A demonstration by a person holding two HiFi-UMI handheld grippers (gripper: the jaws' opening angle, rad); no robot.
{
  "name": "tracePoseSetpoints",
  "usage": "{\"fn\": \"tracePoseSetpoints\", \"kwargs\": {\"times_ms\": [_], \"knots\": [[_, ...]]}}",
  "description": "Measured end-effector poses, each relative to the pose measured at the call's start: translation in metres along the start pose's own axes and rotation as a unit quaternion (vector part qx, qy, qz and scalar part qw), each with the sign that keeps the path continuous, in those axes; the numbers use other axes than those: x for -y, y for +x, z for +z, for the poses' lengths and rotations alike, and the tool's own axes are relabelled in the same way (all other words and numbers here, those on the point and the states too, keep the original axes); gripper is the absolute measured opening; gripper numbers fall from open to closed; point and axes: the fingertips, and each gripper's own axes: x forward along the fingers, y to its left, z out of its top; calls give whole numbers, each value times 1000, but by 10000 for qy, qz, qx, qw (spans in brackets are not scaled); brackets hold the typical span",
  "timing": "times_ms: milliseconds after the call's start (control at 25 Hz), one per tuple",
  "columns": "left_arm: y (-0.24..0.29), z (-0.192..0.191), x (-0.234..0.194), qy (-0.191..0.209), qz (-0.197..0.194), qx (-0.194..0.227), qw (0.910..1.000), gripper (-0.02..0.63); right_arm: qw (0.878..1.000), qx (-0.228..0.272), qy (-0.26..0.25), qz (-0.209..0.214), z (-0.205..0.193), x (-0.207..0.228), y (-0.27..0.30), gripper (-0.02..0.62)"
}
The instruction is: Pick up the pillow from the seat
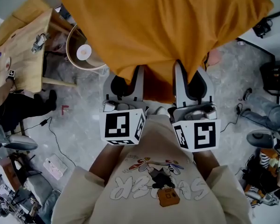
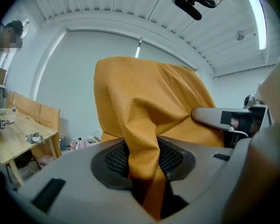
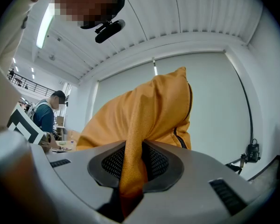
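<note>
At the upper left of the head view stands a pale wooden table (image 1: 23, 64) with a flat, grained top. Just right of it is a round bin (image 1: 68, 50) with a thin, light rim. The floor (image 1: 79, 120) below is grey, speckled concrete. Left of centre, the left gripper (image 1: 127, 78) reaches up with smooth grey plastic jaws, and a white cube (image 1: 122, 126) with black square markers sits at its base. In the left gripper view that gripper (image 2: 143, 160) is clenched on a pinched fold of the pillow (image 2: 149, 97); the cloth runs down between the black, mesh-patterned pads (image 2: 115, 159) and bunches there. The pillow (image 1: 163, 27) fills the upper middle of the head view, held up in the air over the floor. It is a soft, limp, mustard-orange shape of finely grained woven cloth, and its lower edge sags between the two grippers. Right of centre, the right gripper (image 1: 192, 76) grasps the same edge. In the right gripper view this gripper (image 3: 134, 164) squeezes a narrow pleat of the orange cloth between its meshed pads (image 3: 157, 162), and a dark zip (image 3: 178, 138) runs down the right seam of the pillow (image 3: 149, 111). At the bottom of the head view is the person's beige shirt (image 1: 149, 185), soft and creased, with a printed cartoon.
</note>
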Motion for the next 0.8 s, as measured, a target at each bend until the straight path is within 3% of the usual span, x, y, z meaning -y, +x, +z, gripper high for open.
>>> {"fn": "tracePoseSetpoints", "kwargs": {"times_ms": [440, 800], "knots": [[-11, 15, 18, 132, 116, 232, 9996, 146, 9997, 193, 40, 107, 18, 8, -21, 91], [-18, 13, 23, 178, 158, 208, 9995, 146, 9999, 69, 2, 88, 15, 8, -30, 89]]}}
